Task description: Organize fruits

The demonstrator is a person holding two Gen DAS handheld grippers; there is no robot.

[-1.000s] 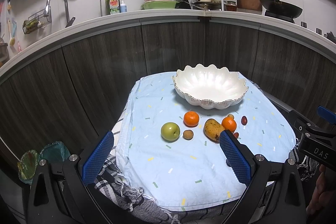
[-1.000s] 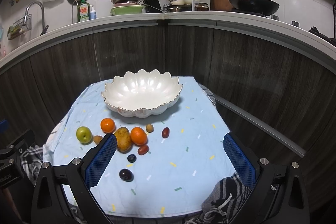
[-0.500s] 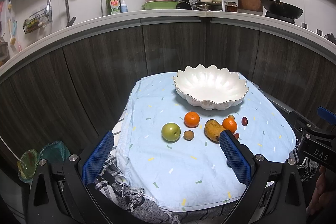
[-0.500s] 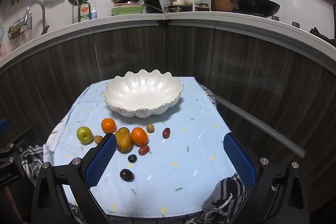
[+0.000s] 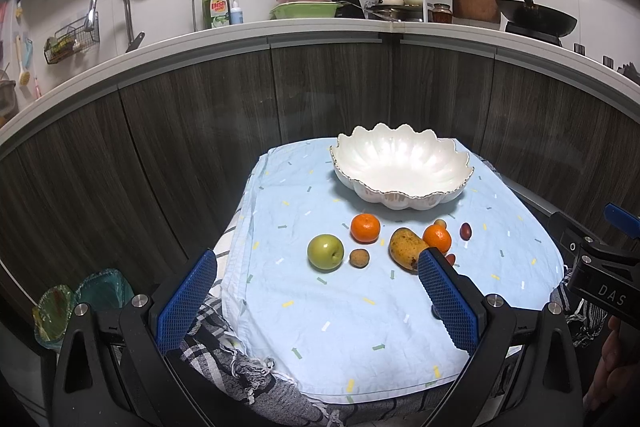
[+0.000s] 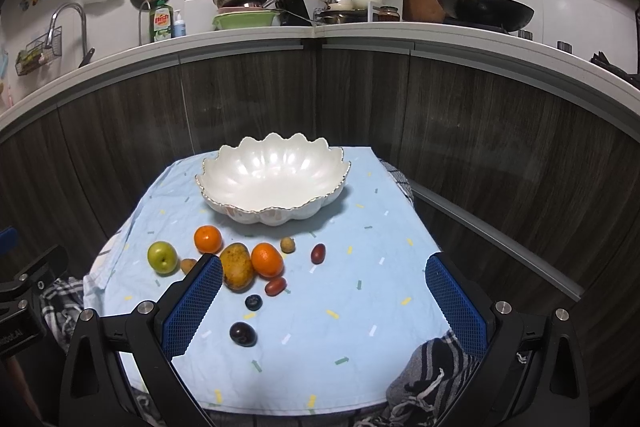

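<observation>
Nothing is picked yet: both the left gripper [image 5: 318,297] and right gripper [image 6: 324,301] hang spread wide and unloaded, the bowl [image 6: 276,217] holds nothing, so next comes closing on 1 fruit, probably the apple [image 5: 325,251].

A green dish soap bottle [image 5: 216,7] on the counter is showing "Dish" on its label. The right gripper [image 5: 600,267], at the edge of the left wrist view, is carrying white letters "DAS". The left gripper [image 6: 16,337] is bearing what may be "bot.AI".
</observation>
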